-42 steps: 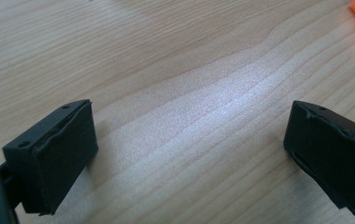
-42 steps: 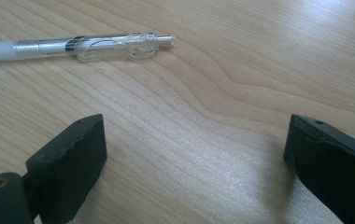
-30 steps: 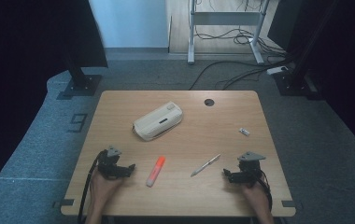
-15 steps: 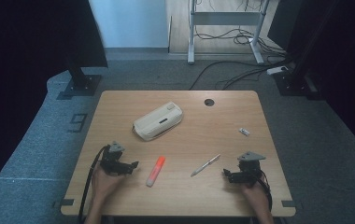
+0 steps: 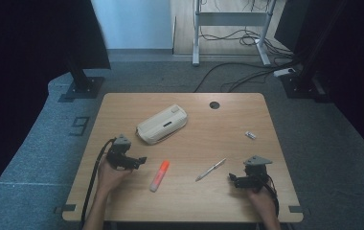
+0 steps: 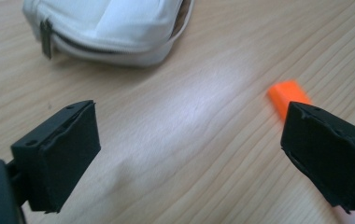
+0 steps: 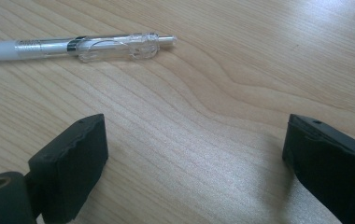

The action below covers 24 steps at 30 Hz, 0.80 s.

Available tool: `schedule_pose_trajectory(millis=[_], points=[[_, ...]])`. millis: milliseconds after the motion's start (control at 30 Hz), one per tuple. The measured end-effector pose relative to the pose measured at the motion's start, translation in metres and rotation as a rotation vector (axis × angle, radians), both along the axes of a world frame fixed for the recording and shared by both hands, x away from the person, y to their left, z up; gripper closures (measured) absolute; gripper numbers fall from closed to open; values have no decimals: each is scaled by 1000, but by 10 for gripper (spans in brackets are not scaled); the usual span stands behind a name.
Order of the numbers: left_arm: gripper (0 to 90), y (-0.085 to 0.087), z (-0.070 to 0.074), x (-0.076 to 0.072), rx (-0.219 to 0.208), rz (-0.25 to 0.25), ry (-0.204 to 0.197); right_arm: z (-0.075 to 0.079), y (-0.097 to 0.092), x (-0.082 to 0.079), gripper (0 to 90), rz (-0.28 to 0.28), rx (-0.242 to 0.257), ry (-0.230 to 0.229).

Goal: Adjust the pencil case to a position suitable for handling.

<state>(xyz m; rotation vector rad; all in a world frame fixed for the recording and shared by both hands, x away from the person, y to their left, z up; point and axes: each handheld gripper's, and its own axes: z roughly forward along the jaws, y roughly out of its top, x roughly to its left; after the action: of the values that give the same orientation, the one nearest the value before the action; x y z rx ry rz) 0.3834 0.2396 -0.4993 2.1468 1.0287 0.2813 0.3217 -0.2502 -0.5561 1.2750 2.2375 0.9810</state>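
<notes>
Orange highlighter (image 5: 159,175), blocky plastic, lies on woodgrain beside the wide, empty left claw (image 5: 141,161).

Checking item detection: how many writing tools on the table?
2. An orange highlighter lies front-centre, just right of the left gripper. A white pen lies between it and the right gripper. Nothing looks hidden.

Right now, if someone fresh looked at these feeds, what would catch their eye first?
Probably the orange highlighter, the one bright thing on the wooden table, lying near the front just right of the left gripper, whose jaws stand open with nothing between them. Next comes the white zipped pouch, set at a slant near the table's middle. A clear-topped pen lies just left of the open right gripper.
</notes>
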Motion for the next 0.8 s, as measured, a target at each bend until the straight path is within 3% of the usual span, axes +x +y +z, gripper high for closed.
schedule_pose_trajectory(millis=[100,233,367,433,467,567,633,700,800], points=[[87,-2,4,6,-41,-3,22,0,0,0,65,0,0,1],[148,-8,7,13,-2,16,4,0,0,0,65,0,0,0],[144,-12,8,22,11,13,32,0,0,0,65,0,0,0],[144,-15,9,25,-7,5,31,0,0,0,65,0,0,0],[140,-16,9,30,-36,-13,54,0,0,0,65,0,0,0],[132,-19,11,34,-22,-24,60,0,0,0,65,0,0,0],[132,-21,12,38,-36,-30,52,0,0,0,65,1,0,1],[127,-24,15,46,-43,-42,71,0,0,0,65,0,0,0],[125,-30,19,55,-21,-51,71,0,0,0,65,1,0,1]])
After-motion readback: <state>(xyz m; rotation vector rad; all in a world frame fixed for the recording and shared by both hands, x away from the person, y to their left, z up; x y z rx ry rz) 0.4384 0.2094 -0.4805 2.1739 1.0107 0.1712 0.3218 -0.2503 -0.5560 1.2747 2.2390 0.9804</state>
